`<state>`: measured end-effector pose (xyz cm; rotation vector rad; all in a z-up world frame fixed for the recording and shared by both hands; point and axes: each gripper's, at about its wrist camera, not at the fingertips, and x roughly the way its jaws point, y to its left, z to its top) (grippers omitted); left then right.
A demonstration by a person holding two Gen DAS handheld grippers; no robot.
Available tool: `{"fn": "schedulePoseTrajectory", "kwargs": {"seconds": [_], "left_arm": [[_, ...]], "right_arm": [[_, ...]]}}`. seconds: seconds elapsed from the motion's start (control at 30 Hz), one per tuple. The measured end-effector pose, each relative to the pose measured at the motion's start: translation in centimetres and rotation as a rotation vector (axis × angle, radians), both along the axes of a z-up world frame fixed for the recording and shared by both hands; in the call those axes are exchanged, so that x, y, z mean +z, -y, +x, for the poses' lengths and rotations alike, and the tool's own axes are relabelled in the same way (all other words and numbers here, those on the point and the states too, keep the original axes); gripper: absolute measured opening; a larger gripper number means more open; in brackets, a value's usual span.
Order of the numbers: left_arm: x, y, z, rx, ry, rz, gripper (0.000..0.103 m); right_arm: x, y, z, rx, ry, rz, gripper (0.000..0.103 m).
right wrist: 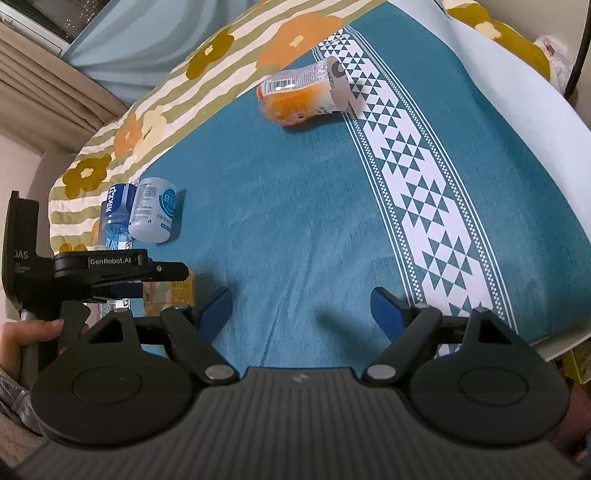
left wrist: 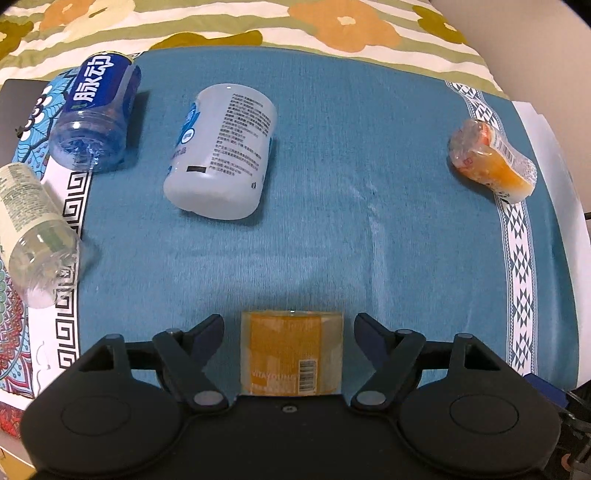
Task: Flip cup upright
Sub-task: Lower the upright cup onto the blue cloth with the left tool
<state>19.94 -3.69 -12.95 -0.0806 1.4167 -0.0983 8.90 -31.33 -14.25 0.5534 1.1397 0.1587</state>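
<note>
A clear cup with a yellow-orange label (left wrist: 291, 352) stands on the teal cloth (left wrist: 332, 229) between the fingers of my left gripper (left wrist: 289, 326). The jaws are open, with a gap on each side of the cup. In the right wrist view the left gripper body (right wrist: 110, 269) hides most of that cup (right wrist: 177, 290). My right gripper (right wrist: 301, 308) is open and empty above the cloth (right wrist: 295, 206).
Lying on their sides are a white bottle (left wrist: 221, 151), a blue bottle (left wrist: 98, 110), a clear bottle (left wrist: 35, 229) and an orange cup (left wrist: 493, 160), which also shows far off in the right wrist view (right wrist: 306, 92). A floral bedspread (left wrist: 229, 26) lies beyond the cloth.
</note>
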Motion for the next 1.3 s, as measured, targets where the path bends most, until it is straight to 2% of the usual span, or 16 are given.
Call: {"fn": "schedulePoseTrajectory", "kwargs": {"seconds": [0.03,0.07,0.1,0.3,0.4,0.47,0.57,0.73,0.83,0.93,1.1,1.3], "left_arm": [[-0.1,0.0,0.1,0.0,0.0,-0.001,0.075],[-0.2,0.0,0.2,-0.001,-0.003,-0.003,0.066],[-0.3,0.0,0.3,-0.003,-0.01,-0.011,0.063],[-0.3,0.1,-0.2,-0.02,0.013,-0.011,0.061],[0.5,-0.2,-0.9,-0.018,0.052,-0.025,0.061],[1.4,-0.4,-1.7,-0.011,0.105,-0.039,0.061],[3.0,-0.8,-3.5,0.006,0.23,-0.049,0.061],[3.4,-1.5,-7.3,0.083,0.561,-0.097,0.061],[2.0,-1.3,-9.0,0.157,0.701,-0.094,0.061],[0.2,-0.8,-10.1,0.2,0.767,-0.101,0.062],[-1.2,-0.1,-11.7,0.192,0.848,-0.084,0.062],[-0.9,0.2,-13.4,0.156,0.864,-0.05,0.062]], "right_arm": [[0.0,0.0,0.0,-0.001,-0.001,-0.001,0.097],[-0.1,0.0,0.0,-0.002,-0.002,-0.001,0.097],[-0.1,0.0,-0.1,-0.002,-0.002,0.0,0.097],[-0.1,0.0,-0.1,-0.003,-0.002,-0.002,0.097],[-0.1,-0.2,-0.2,0.002,-0.001,-0.001,0.097],[0.0,-0.4,-0.3,0.008,0.002,-0.002,0.097],[0.1,-0.9,-0.4,0.024,0.008,-0.003,0.097],[0.3,-1.9,-0.6,0.062,0.027,-0.003,0.097],[-0.1,-2.6,-0.7,0.095,0.04,-0.028,0.097],[-0.7,-3.0,-0.9,0.124,0.042,-0.061,0.097],[-2.0,-3.2,-1.2,0.144,0.045,-0.101,0.097],[-2.5,-3.6,-1.7,0.165,0.052,-0.112,0.097]]}}
